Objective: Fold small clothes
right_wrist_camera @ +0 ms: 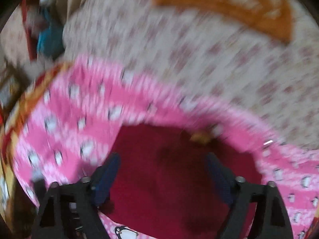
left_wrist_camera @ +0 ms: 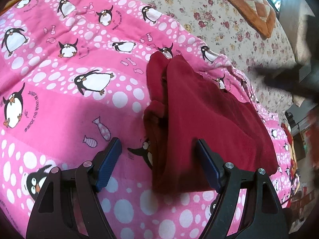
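A dark red small garment [left_wrist_camera: 191, 115] lies folded lengthwise on a pink penguin-print blanket [left_wrist_camera: 59, 103]. My left gripper [left_wrist_camera: 157, 145] is open, its blue pads astride the garment's near left edge, holding nothing. In the right wrist view, which is motion-blurred, my right gripper [right_wrist_camera: 162, 159] is open above the same red garment [right_wrist_camera: 165, 175], empty. A dark blurred shape [left_wrist_camera: 289, 75] at the right of the left wrist view looks like the other gripper.
The pink blanket [right_wrist_camera: 69, 123] lies over a floral bedsheet [left_wrist_camera: 219, 20]. An orange patchwork cushion [left_wrist_camera: 251, 2] lies at the far right, also in the right wrist view [right_wrist_camera: 239, 6]. Clutter stands beyond the bed's right edge [left_wrist_camera: 303, 131].
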### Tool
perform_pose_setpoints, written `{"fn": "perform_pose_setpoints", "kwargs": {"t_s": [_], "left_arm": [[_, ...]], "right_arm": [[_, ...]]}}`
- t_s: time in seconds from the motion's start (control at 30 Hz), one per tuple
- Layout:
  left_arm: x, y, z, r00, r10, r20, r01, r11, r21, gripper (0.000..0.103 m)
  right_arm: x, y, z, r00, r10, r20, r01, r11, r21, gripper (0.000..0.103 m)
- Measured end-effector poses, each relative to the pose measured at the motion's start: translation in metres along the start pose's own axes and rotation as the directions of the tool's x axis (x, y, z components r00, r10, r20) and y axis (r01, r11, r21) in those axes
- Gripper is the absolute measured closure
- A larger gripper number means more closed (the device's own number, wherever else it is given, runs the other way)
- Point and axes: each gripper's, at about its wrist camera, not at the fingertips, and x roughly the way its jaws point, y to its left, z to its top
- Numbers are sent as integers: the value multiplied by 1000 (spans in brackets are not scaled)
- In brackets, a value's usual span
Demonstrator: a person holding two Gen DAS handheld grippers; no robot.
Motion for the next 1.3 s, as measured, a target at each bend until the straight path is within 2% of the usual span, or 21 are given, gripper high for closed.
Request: {"fn": "perform_pose_setpoints", "kwargs": {"t_s": [0.13,0.27,0.33,0.43,0.57,0.8,1.1,1.3], "left_arm": [[0,3,1,1000,-19,11,20,1000,-16,25],[-1,7,2,999,-37,17,38,999,-39,25],[-1,8,3,999,-47,16,47,998,-50,25],[-1,9,4,999,-50,19,51,997,-63,25],[0,6,3,999,-29,20,30,999,-39,25],[0,6,3,999,-26,20,27,999,-32,25],[1,5,3,1000,-20,18,20,1000,-23,25],[1,5,4,1000,-22,17,22,999,-23,25]], "right_arm": [[75,37,-23,994,-2,-111,-11,993,-118,35],[111,38,-21,990,15,-141,-25,997,-73,35],[110,22,-11,990,52,-132,-50,999,13,35],[97,6,-2,993,51,-104,-44,997,64,34],[90,4,-2,992,76,-101,-70,996,62,34],[107,31,-2,994,40,-103,-39,999,4,34],[138,40,7,993,2,-114,-1,1000,5,34],[132,39,12,993,14,-119,-9,999,38,34]]}}
